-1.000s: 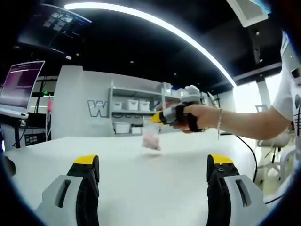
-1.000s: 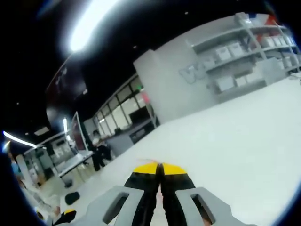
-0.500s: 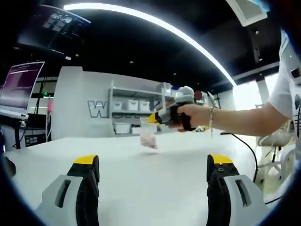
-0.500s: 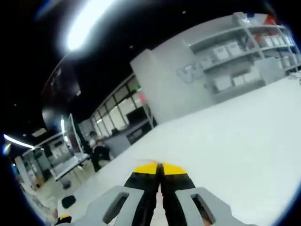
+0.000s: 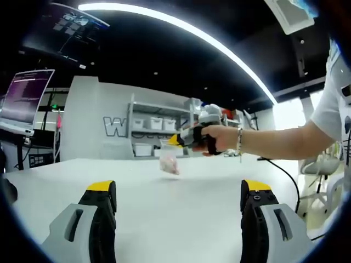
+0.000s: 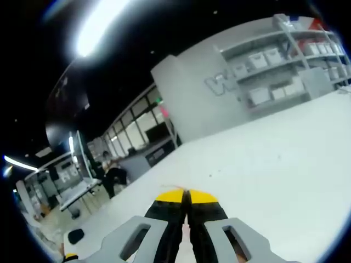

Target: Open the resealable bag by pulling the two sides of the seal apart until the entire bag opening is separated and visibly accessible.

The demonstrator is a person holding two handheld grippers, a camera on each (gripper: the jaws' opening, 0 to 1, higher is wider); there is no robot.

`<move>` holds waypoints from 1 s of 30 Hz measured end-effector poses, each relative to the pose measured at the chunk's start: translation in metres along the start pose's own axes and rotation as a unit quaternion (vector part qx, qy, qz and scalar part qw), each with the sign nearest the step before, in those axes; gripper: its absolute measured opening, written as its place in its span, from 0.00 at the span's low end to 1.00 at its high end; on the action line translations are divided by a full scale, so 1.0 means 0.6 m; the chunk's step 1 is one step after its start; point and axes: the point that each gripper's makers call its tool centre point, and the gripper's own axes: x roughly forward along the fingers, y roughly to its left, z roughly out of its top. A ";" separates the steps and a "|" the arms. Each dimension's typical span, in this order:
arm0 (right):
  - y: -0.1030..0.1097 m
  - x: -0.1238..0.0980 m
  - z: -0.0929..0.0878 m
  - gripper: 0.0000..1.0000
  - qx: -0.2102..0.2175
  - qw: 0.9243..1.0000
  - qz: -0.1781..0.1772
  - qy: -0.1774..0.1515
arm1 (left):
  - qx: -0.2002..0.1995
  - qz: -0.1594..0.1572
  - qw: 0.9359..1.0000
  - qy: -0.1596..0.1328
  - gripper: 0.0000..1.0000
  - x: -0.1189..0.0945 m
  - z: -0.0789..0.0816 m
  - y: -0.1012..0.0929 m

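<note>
One small clear resealable bag [image 5: 168,159] hangs in the air above the far middle of the white table [image 5: 164,203], pinched at its top edge by the right gripper [image 5: 176,141], which a hand [image 5: 219,138] carries in from the right of the left gripper view. Pale pink contents sit in the bag's lower part; what they are cannot be told, nor whether the seal is parted. In the right gripper view the right gripper's yellow-tipped jaws are pressed together, with a thin edge showing at their tips [image 6: 185,193]. The left gripper [image 5: 178,189] holds nothing, its two jaws spread wide over the near part of the table, well apart from the bag. The surface between it and the bag is bare. Beyond the far edge stand wall shelves [image 5: 156,129] with white bins.
</note>
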 end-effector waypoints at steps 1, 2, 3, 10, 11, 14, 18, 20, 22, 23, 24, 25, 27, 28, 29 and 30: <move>-0.001 0.003 0.000 0.00 0.000 1.000 -0.001 0.001 | 0.000 0.000 1.000 0.001 0.92 0.000 0.000 0.000; -0.003 0.005 0.000 0.00 -0.002 1.000 -0.003 0.002 | 0.000 0.000 1.000 0.002 0.92 0.001 -0.001 0.000; -0.005 0.007 0.001 0.00 -0.001 1.000 -0.005 0.003 | 0.000 0.000 1.000 0.002 0.92 0.001 -0.001 0.000; -0.009 0.023 0.003 0.00 0.003 1.000 -0.007 0.003 | -0.012 -0.002 1.000 0.004 0.92 0.003 0.000 0.001; -0.010 0.027 0.002 0.00 0.003 1.000 -0.008 0.006 | -0.011 0.000 1.000 0.003 0.92 0.004 0.000 0.002; -0.010 0.035 0.004 0.00 -0.001 1.000 -0.009 0.009 | -0.010 0.003 1.000 0.004 0.92 0.005 0.000 0.003; -0.013 0.042 0.007 0.00 0.001 1.000 -0.011 0.008 | -0.009 0.002 1.000 0.007 0.92 0.006 -0.002 0.002; -0.015 0.045 0.007 0.00 -0.001 1.000 -0.012 0.009 | -0.008 0.002 1.000 0.007 0.92 0.006 -0.002 0.002; -0.016 0.047 0.005 0.00 -0.003 1.000 -0.014 0.010 | -0.007 0.002 1.000 0.009 0.92 0.006 -0.004 0.002; -0.017 0.047 0.005 0.00 -0.003 1.000 -0.014 0.011 | -0.007 0.001 1.000 0.009 0.92 0.007 -0.004 0.002; -0.017 0.049 0.006 0.00 -0.003 1.000 -0.014 0.010 | -0.007 0.001 1.000 0.009 0.91 0.006 -0.004 0.002; -0.018 0.050 0.007 0.00 -0.004 1.000 -0.015 0.010 | -0.006 0.001 1.000 0.009 0.91 0.006 -0.004 0.002; -0.018 0.054 0.009 0.00 -0.006 1.000 -0.015 0.010 | -0.007 0.001 1.000 0.008 0.91 0.006 -0.004 0.002; -0.018 0.057 0.011 0.00 -0.007 1.000 -0.015 0.010 | -0.008 0.002 1.000 0.009 0.91 0.006 -0.004 0.002; -0.018 0.059 0.011 0.00 -0.010 1.000 -0.016 0.011 | -0.009 0.002 1.000 0.009 0.91 0.006 -0.004 0.002; -0.018 0.062 0.012 0.00 -0.011 1.000 -0.017 0.011 | -0.010 0.002 1.000 0.009 0.91 0.006 -0.004 0.003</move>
